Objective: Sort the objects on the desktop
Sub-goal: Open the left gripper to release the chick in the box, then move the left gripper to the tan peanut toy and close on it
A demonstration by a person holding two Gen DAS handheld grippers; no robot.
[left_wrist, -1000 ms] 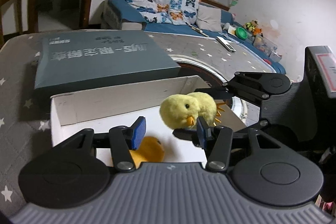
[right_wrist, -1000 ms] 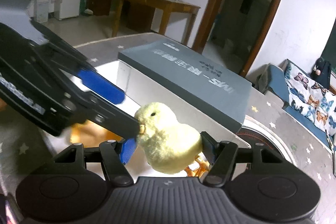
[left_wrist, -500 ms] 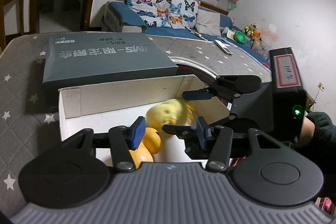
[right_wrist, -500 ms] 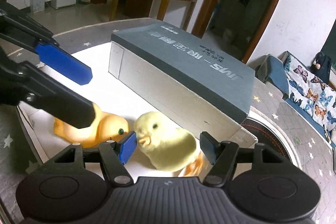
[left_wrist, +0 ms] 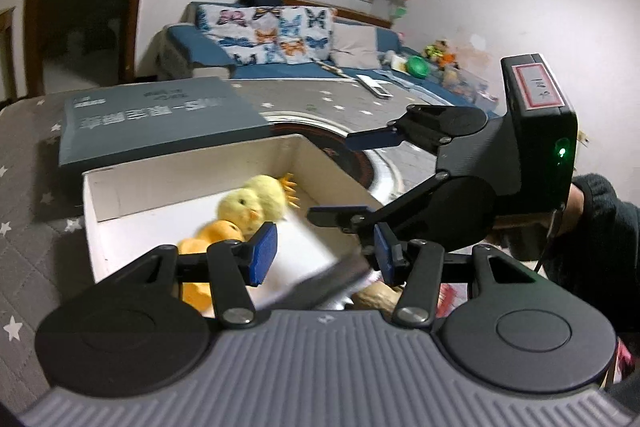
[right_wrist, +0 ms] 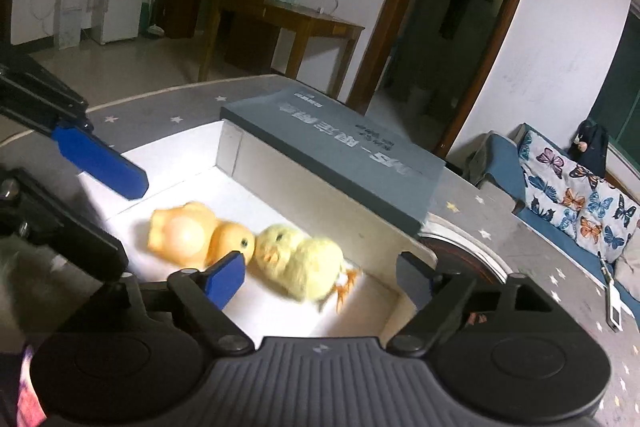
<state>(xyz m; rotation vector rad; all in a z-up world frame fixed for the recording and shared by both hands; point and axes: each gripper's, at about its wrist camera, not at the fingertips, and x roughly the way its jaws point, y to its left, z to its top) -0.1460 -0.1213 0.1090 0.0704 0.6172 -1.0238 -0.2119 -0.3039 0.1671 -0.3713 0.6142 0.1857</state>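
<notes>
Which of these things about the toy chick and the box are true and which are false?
1. The yellow chick lies inside the white box. True.
2. The right tongs are squeezing the chick. False: they are open and hold nothing.
3. An orange duck toy lies right beside the chick. True.
4. The grey lid covers the box. False: it sits behind the open box.
5. The left tongs are holding the duck. False: they are open and empty.
</notes>
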